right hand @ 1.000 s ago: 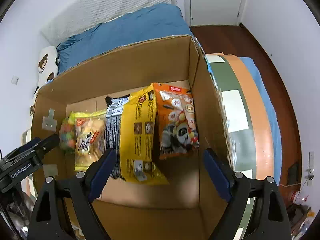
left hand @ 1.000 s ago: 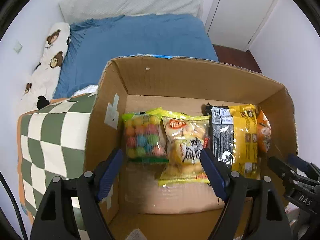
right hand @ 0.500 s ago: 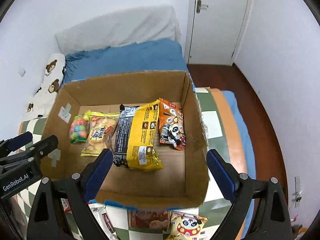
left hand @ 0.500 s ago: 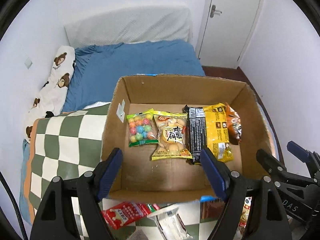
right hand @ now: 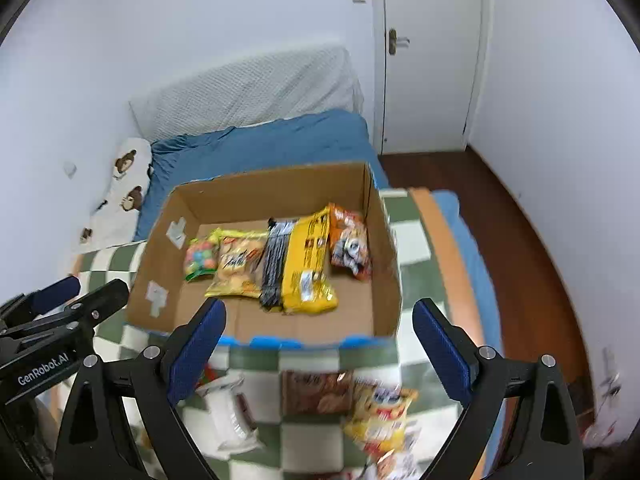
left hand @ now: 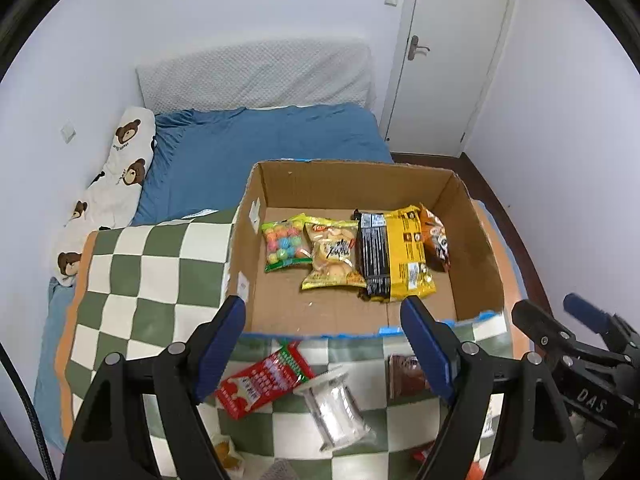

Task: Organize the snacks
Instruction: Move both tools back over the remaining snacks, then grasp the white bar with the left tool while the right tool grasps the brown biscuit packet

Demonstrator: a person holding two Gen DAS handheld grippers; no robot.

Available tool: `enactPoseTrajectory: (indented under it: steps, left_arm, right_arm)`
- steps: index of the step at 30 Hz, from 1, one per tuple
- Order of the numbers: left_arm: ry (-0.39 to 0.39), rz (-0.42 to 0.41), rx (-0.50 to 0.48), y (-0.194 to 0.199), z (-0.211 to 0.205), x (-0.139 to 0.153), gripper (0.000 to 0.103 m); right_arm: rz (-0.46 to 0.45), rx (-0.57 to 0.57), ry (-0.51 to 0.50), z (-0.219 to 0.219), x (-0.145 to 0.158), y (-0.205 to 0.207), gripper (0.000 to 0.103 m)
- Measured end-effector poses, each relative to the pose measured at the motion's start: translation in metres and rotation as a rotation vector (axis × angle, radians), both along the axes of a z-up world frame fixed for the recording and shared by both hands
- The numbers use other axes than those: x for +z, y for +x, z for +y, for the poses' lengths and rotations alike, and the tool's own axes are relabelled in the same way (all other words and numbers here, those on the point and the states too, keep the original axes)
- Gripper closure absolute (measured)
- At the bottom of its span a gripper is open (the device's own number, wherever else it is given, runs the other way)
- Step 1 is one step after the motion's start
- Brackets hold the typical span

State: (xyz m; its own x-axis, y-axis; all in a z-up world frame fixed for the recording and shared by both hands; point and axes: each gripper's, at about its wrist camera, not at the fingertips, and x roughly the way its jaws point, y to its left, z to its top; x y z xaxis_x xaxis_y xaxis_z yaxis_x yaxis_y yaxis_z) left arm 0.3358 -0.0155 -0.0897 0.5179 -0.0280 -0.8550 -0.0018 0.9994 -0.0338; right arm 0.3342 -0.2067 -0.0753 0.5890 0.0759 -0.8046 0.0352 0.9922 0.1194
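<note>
Five packs sit in a row inside my box (left hand: 476, 248), mid-frame in both views: candy bag (left hand: 285, 245), yellow biscuit bag (left hand: 334, 256), black pack (left hand: 374, 258), yellow pack (left hand: 410, 256), orange pack (left hand: 437, 242). Loose ones are left on the checkered blanket (left hand: 132, 276) at lower frame, just in front of the box's near wall: red pack (left hand: 264, 378), clear pack (left hand: 334, 406), brown pack (right hand: 316, 392), and a yellow-red pack (right hand: 380, 412) low in the right view.

Risks, my guess: the clear pack looks slick and crinkly, so the pads could slide off if I pinch a corner. Red and clear packs touch or overlap, so I might drag both. The right view is blurred, so I could misjudge which pack sits under the tongs. The blanket is soft; pushing down may bunch it into the grip. The near wall could catch a pack carried in low.

Pose: left gripper (left hand: 322, 344) is tilted down over the near wall and the red and clear packs, jaws spread, nothing between them. Right gripper (right hand: 318, 344) is tilted down likewise over the brown pack, jaws spread wider, empty. Each shows at the other view's edge.
</note>
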Motion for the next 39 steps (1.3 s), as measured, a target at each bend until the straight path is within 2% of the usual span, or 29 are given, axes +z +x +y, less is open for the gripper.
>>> enactPoseTrajectory:
  steps: [2,5,7,9,11,14,17,18,20,22,26,29,30,31,33,34,39]
  left_arm:
    - [-0.012,0.016,-0.011,-0.013,0.004,-0.005,0.024]
    - [-0.023,0.114,0.017,-0.024,0.012,-0.036,0.024]
    - [-0.065,0.205,0.049,-0.028,0.017,-0.068,0.024]
    - [-0.066,0.280,0.083,-0.031,0.018,-0.102,0.024]
    - [-0.072,0.342,0.130,-0.032,0.019,-0.138,0.024]
    - [-0.092,0.456,0.180,-0.028,0.018,-0.188,0.024]
    - [-0.140,0.539,0.198,-0.019,0.011,-0.224,0.024]
    - [-0.155,0.557,0.196,-0.017,0.007,-0.231,0.024]
    - [-0.172,0.566,0.195,-0.016,0.002,-0.239,0.043]
    - [-0.177,0.554,0.182,-0.019,-0.001,-0.238,0.049]
    - [-0.107,0.537,0.140,-0.030,0.002,-0.234,0.049]
    - [-0.099,0.551,0.139,-0.040,0.012,-0.238,0.047]
    - [-0.104,0.556,0.142,-0.042,0.015,-0.239,0.047]
    - [-0.109,0.559,0.144,-0.044,0.018,-0.240,0.047]
    - [-0.117,0.563,0.146,-0.047,0.021,-0.240,0.047]
    - [-0.123,0.563,0.146,-0.048,0.022,-0.240,0.047]
    - [-0.131,0.566,0.139,-0.053,0.037,-0.244,0.047]
  right_arm:
    - [0.052,-0.011,0.036,-0.007,-0.011,-0.008,0.007]
    - [0.159,-0.041,0.094,-0.021,-0.046,-0.017,0.007]
    - [0.246,-0.068,0.150,-0.031,-0.075,-0.018,0.007]
    - [0.326,-0.083,0.253,-0.040,-0.105,-0.015,0.007]
    - [0.372,-0.120,0.376,-0.046,-0.128,-0.012,0.007]
    - [0.422,-0.178,0.468,-0.038,-0.156,-0.006,0.016]
    - [0.470,-0.215,0.520,-0.025,-0.179,-0.004,0.020]
    - [0.489,-0.238,0.528,-0.021,-0.188,-0.004,0.020]
    - [0.497,-0.304,0.540,-0.019,-0.200,-0.003,0.020]
    - [0.510,-0.379,0.543,-0.019,-0.213,-0.001,0.020]
    - [0.516,-0.521,0.568,-0.023,-0.236,0.002,0.020]
    - [0.508,-0.595,0.576,-0.024,-0.247,0.005,0.021]
    - [0.516,-0.605,0.557,-0.023,-0.249,0.007,0.024]
    - [0.528,-0.613,0.521,-0.021,-0.251,0.007,0.038]
    - [0.545,-0.558,0.473,-0.014,-0.251,0.010,0.041]
    - [0.552,-0.488,0.421,-0.007,-0.250,0.011,0.042]
    - [0.644,0.007,0.101,0.047,-0.252,-0.006,0.043]
